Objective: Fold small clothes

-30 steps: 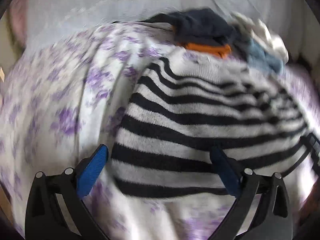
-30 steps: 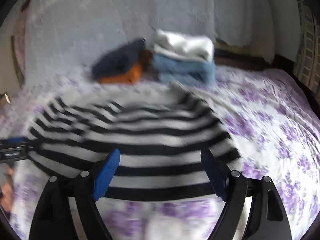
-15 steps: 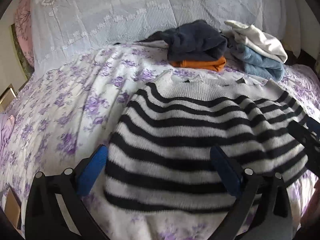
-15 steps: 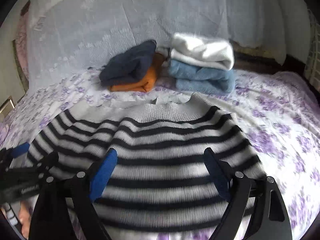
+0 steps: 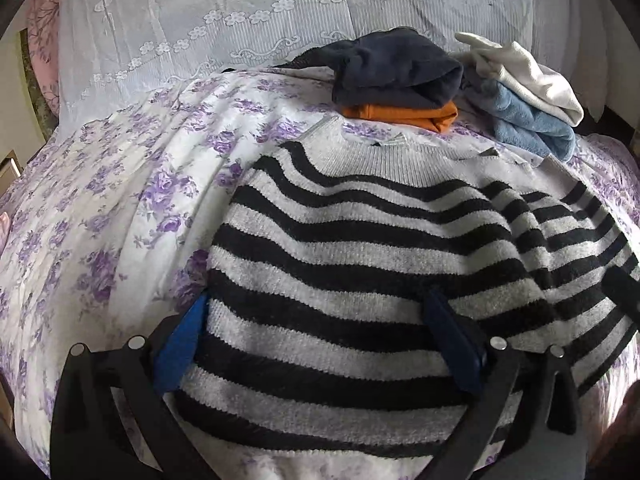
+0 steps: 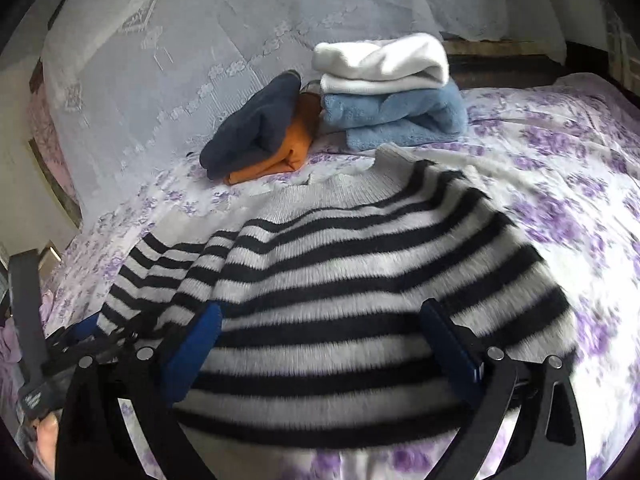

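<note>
Sweater [image 5: 340,280]: soft, limp knit; best taken at near hem corners. Left gripper [image 5: 320,340] and right gripper [image 6: 320,340]: both released, jaws just widened.

Bedroom in a home. A bed [image 5: 120,208] w/ a white sheet printed in purple flowers fills both views, a lace curtain [image 5: 240,20] hangs right behind it. Folded clothes sit in two small stacks [image 6: 384,92] near the curtain, a striped sweater [image 6: 360,280] lies spread on the sheet. Soft daylight, no shop or lab gear.
</note>
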